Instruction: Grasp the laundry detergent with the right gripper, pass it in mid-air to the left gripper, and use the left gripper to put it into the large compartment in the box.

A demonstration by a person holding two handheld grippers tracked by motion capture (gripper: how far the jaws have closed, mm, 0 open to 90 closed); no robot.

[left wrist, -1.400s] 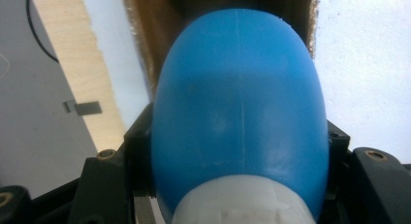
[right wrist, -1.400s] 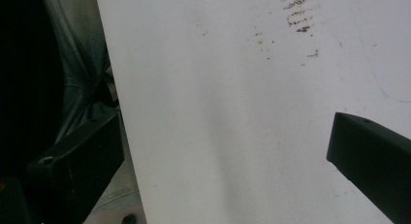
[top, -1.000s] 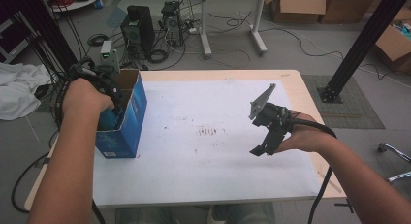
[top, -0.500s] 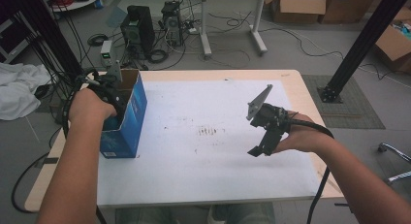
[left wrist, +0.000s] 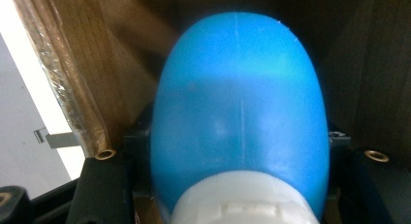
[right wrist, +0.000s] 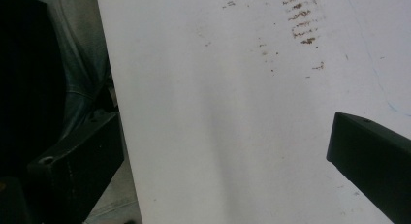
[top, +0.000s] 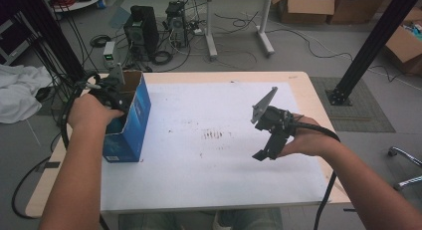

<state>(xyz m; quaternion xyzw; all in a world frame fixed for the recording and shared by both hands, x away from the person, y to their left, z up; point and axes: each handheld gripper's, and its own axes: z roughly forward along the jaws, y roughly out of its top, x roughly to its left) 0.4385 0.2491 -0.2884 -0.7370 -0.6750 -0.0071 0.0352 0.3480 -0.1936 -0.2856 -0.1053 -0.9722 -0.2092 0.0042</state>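
Tongs on the left (top: 115, 93) sit at the mouth of the blue box (top: 130, 121) on the bench (top: 308, 90), pinching a blue bottle (left wrist: 237, 117) with a white cap (left wrist: 242, 197). Right tongs (top: 266, 148) hover spread over the white sheet (top: 219, 165).

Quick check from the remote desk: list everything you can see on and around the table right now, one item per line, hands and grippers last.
Box: one, blue with brown cardboard inside, open top, left side of the table.
Blue object: one, rounded, blue with a white base, inside the box between the left gripper's jaws.
Sheet: one, white with brown smudges, covering most of the table.
Table: one, light wood.
Computer towers: two, dark, on the floor beyond the table.
Cardboard boxes: several, brown, on the floor at upper right.
White cloth: one, far left.
Left gripper: black, reaching into the box.
Right gripper: black, jaws apart, holding nothing, above the sheet.
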